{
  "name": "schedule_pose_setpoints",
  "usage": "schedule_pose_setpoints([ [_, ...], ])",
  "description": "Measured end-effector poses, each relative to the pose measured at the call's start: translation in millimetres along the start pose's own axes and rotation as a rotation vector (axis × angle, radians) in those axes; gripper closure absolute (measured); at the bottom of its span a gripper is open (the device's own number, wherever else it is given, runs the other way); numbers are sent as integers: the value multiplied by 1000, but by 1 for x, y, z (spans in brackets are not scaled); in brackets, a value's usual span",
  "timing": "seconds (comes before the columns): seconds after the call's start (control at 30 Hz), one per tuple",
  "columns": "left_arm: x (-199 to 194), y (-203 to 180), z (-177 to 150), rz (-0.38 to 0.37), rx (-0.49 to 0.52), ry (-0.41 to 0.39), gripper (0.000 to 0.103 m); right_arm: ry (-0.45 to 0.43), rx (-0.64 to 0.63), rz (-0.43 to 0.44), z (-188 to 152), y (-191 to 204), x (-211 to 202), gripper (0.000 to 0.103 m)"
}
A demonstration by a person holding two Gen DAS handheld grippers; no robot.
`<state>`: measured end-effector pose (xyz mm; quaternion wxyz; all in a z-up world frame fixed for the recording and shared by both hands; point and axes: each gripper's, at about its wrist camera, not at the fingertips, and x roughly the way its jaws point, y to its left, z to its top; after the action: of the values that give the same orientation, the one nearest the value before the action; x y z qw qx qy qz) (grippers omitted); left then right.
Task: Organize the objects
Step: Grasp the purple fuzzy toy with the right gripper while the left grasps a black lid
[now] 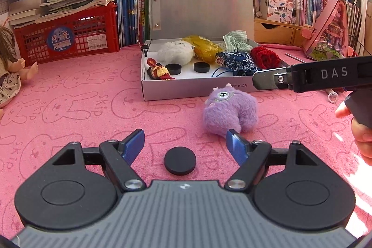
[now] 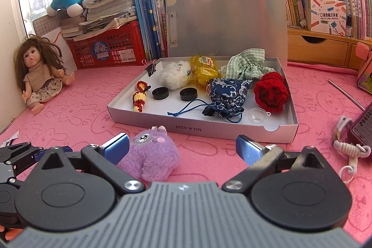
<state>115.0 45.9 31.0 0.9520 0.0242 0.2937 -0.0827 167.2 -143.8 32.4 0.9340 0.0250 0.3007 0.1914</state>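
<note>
A black round disc (image 1: 179, 160) lies on the pink cloth between the open fingers of my left gripper (image 1: 184, 142). A purple plush monster (image 1: 229, 112) lies just beyond it, in front of the open white box (image 1: 200, 90). In the right wrist view the plush (image 2: 151, 153) lies low between the open fingers of my right gripper (image 2: 183, 147), close to the left finger. The box (image 2: 209, 130) holds two black discs (image 2: 160, 93), a white plush (image 2: 174, 74), a yellow packet, a blue pouch (image 2: 226, 94), a green checked pouch and a red crochet piece (image 2: 270, 91).
A red crate (image 1: 69, 38) under stacked books stands back left. A doll (image 2: 39, 78) sits at the far left. Books and plush toys line the back. A pink case (image 1: 330, 31) and a dark device with a white cord (image 2: 348, 145) lie at the right.
</note>
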Motion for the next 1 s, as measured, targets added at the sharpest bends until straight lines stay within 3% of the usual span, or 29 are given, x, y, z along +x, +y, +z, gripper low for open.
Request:
schedule_pose_setpoints([
  [0.27,14,4,-10,-22,-56,57,22,40,-3,15,-8,3,14,1],
  [0.53,15,-4,-17,13,5,27,25,49,-26,52,-9,16,29,0],
  [0.83,11,-1,-20,21,-14,10,31,88,-52,63,-13,31,48,0],
  [1.0,11,-1,-19,22,-12,10,31,106,-43,56,-14,32,53,7],
])
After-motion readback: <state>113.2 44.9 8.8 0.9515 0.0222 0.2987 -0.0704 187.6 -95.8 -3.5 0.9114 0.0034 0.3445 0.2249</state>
